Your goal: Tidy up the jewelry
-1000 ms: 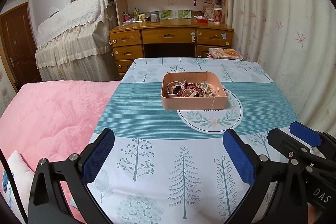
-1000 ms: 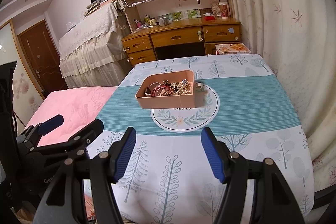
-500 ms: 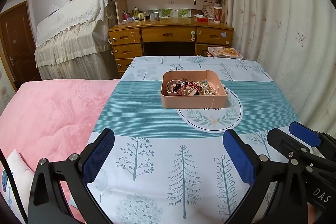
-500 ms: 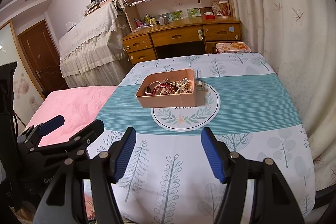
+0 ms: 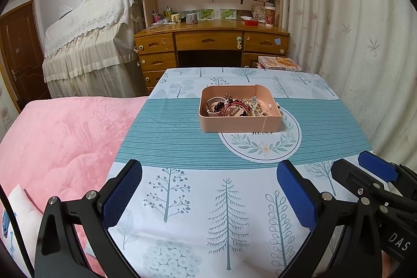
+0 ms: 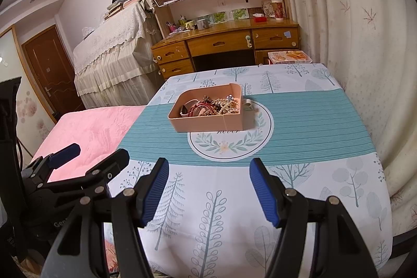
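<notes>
Comparing with a second ago, I see little change: both grippers, left gripper and right gripper, hold fingers spread, empty, jewelry tray well ahead on the bench.

A tree-print tablecloth covers the table, bearing a pink tray.

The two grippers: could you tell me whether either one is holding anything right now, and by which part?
Nothing is held. The left gripper and right gripper both hang open above the tablecloth, well short of the pink tray of jewelry.
</notes>
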Demonstrator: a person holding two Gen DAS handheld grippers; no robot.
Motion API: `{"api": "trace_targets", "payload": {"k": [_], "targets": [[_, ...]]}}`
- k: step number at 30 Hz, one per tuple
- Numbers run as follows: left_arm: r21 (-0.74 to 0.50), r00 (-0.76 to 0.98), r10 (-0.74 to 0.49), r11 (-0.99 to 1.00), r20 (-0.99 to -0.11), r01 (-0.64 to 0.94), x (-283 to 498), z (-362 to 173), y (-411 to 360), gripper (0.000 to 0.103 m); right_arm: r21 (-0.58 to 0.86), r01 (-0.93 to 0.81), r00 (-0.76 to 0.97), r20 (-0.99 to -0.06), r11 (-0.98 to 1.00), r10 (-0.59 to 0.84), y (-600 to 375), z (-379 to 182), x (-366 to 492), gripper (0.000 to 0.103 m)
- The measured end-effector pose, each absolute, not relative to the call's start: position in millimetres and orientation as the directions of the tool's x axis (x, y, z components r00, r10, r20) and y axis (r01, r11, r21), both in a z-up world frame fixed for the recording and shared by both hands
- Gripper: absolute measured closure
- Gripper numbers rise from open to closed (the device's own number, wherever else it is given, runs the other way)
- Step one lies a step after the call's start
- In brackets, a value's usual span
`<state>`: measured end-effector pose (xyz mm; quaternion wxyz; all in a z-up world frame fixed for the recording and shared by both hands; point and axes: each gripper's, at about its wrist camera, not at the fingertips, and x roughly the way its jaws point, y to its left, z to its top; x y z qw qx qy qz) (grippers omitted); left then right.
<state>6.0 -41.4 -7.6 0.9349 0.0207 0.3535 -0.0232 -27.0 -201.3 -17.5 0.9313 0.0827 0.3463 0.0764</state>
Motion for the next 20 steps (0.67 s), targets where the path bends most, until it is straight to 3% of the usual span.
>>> {"api": "trace_targets", "payload": {"k": [20], "targets": [[0.006,0.726,-0.040,0.998,-0.686,0.061,6.7,-16.2,-42.4,0.001,0.214,-0.082,0.743,-0.638,0.973,0.203,-198.9,-18.6,-29.8,0.038]]}}
